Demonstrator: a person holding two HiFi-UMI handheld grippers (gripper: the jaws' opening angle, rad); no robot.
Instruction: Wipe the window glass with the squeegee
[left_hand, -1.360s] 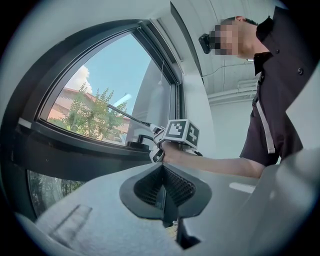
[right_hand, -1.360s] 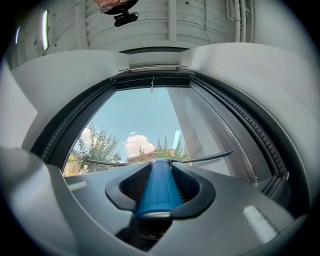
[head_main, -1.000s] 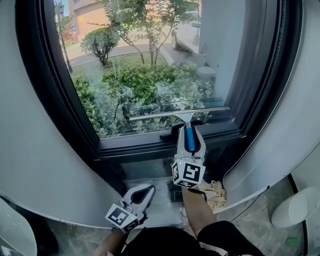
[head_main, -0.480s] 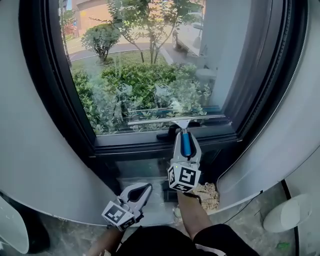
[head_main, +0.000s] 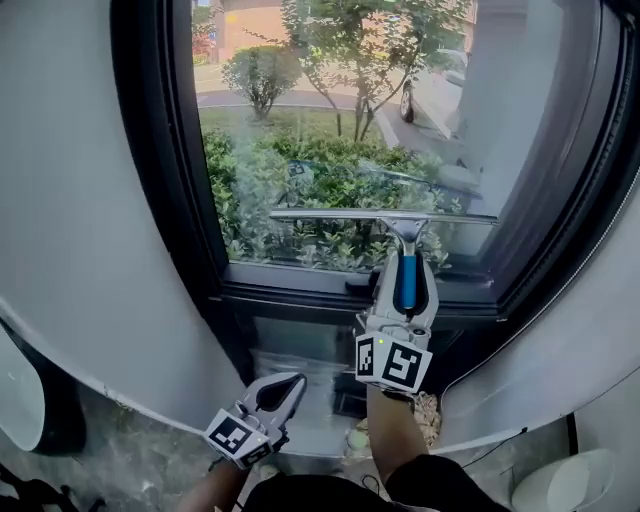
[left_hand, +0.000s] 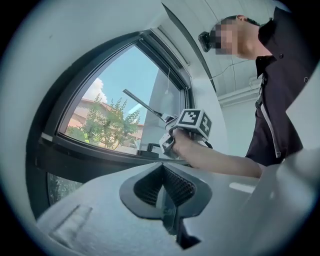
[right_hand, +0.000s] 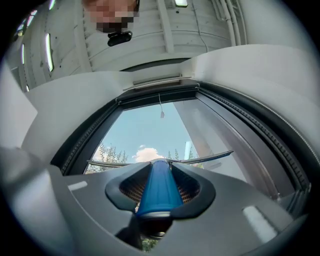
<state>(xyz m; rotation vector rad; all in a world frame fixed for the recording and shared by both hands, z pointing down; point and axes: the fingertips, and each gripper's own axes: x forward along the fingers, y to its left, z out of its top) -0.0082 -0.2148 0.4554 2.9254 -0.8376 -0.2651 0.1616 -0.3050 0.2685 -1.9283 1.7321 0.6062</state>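
Note:
The squeegee (head_main: 405, 270) has a blue handle and a long metal blade (head_main: 380, 216) lying level against the lower part of the window glass (head_main: 340, 120). My right gripper (head_main: 405, 285) is shut on the blue handle (right_hand: 157, 187), and the blade (right_hand: 160, 162) spans the glass ahead of it. My left gripper (head_main: 280, 392) hangs low, below the sill, shut with nothing between its jaws. From the left gripper view the right gripper (left_hand: 192, 125) and the squeegee blade (left_hand: 142, 104) show against the glass (left_hand: 115, 115).
A dark window frame (head_main: 160, 190) surrounds the glass, with a black handle on the sill (head_main: 360, 288). Below the sill a crumpled cloth (head_main: 425, 405) lies near the floor. White round objects stand at the lower right (head_main: 560, 485) and lower left (head_main: 20, 385).
The squeegee and right gripper have risen a little on the glass from near the bottom edge. The view has shifted left. The left gripper stays low.

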